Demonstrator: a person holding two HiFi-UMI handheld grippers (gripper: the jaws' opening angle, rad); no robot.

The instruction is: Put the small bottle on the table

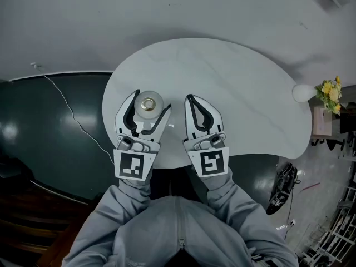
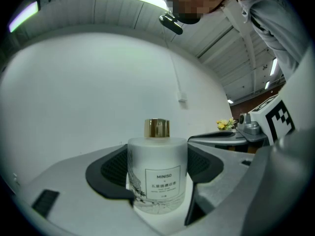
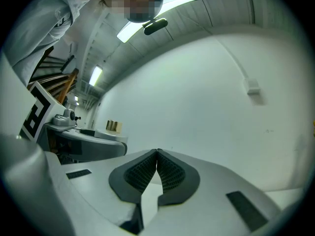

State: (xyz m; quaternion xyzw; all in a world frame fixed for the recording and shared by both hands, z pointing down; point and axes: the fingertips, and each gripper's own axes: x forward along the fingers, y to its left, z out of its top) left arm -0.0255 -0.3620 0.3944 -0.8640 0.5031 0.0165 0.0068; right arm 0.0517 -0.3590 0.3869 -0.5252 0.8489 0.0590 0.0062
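Observation:
The small frosted bottle [image 1: 148, 104] with a gold cap stands upright between the jaws of my left gripper [image 1: 151, 100], over the near left part of the white table [image 1: 239, 93]. In the left gripper view the bottle [image 2: 157, 176] fills the space between the dark pads [image 2: 110, 171], which press on both its sides; whether its base rests on the tabletop I cannot tell. My right gripper [image 1: 192, 99] is just to the right, shut and empty, its ribbed pads [image 3: 170, 173] pressed together. From the right gripper view the bottle's gold cap [image 3: 113, 126] shows above the left gripper's jaw.
A round white lamp [image 1: 303, 93] and yellow flowers [image 1: 329, 90] stand at the table's far right. A white cable [image 1: 72, 115] runs over the dark floor at left. A dark device [image 1: 283, 185] lies on the floor at right. The white wall behind carries a socket [image 3: 253, 87].

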